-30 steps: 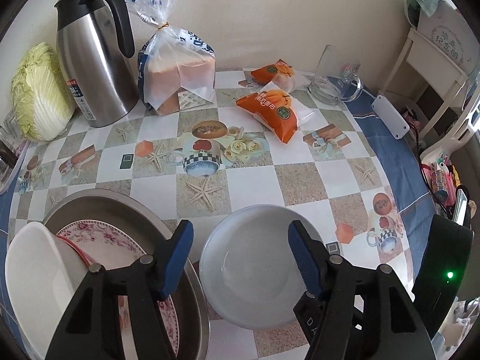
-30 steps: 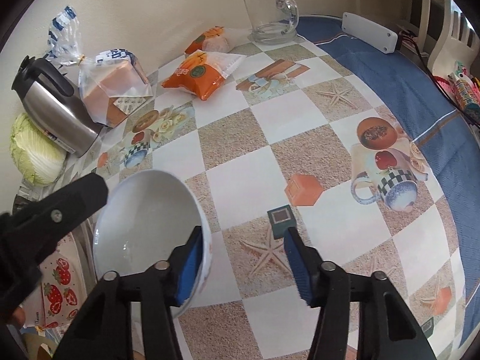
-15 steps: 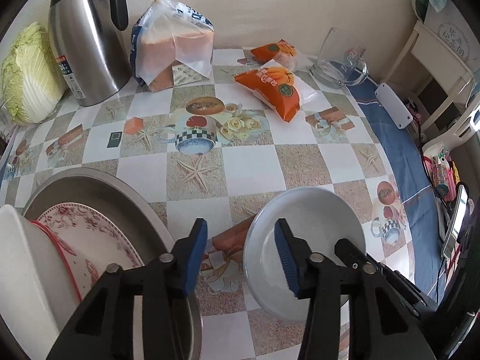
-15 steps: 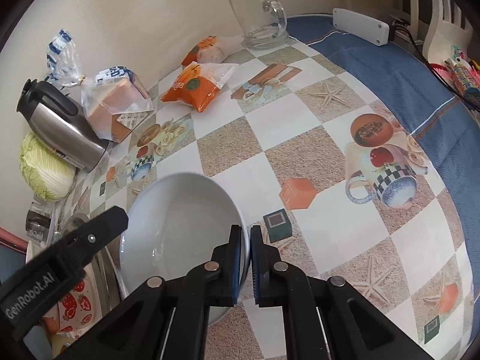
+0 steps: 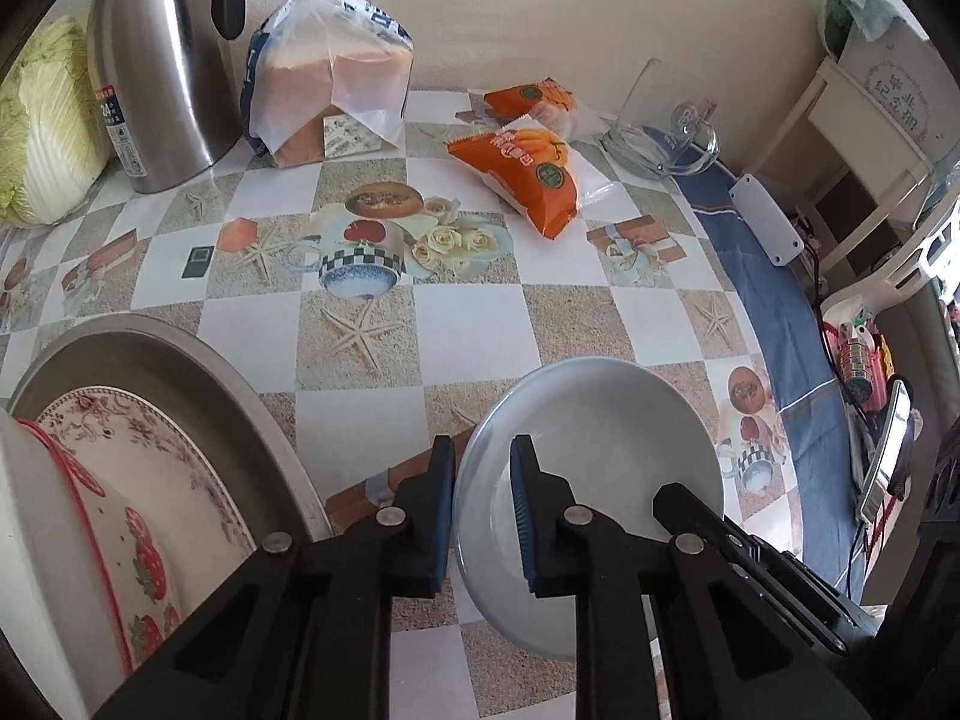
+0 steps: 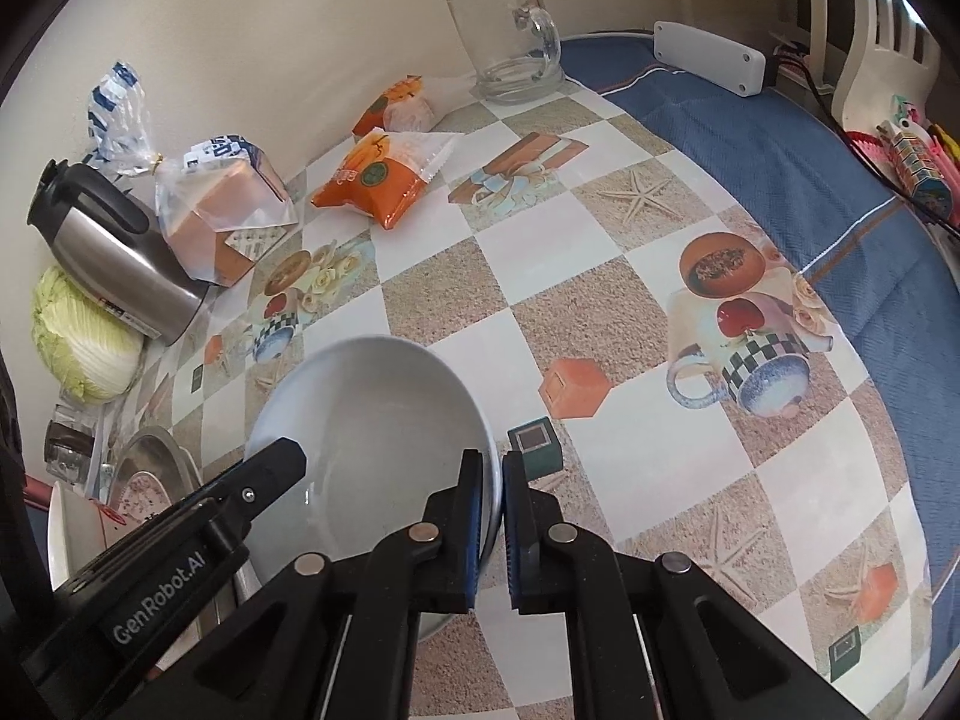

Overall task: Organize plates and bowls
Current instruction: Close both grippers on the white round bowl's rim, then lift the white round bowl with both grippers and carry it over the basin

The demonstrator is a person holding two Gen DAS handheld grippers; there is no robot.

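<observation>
Currently the pale bowl [image 6: 372, 420] is being gripped at opposite rims over the table [image 6: 600, 312]: right gripper [image 6: 492, 516] clamped on the near-right rim, left gripper [image 5: 480, 510], jaws just narrowed, straddling the left rim, metal basin [image 5: 180, 372] lying leftward.

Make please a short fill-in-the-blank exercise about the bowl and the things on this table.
1. Both grippers grip the rim of the pale ____ bowl.
2. The right gripper holds the bowl's ____ side, seen from the right wrist view.
3. The floral plate lies in a ____ basin.
4. The glass mug contains ____.

Missing words: blue; right; metal; nothing
</observation>
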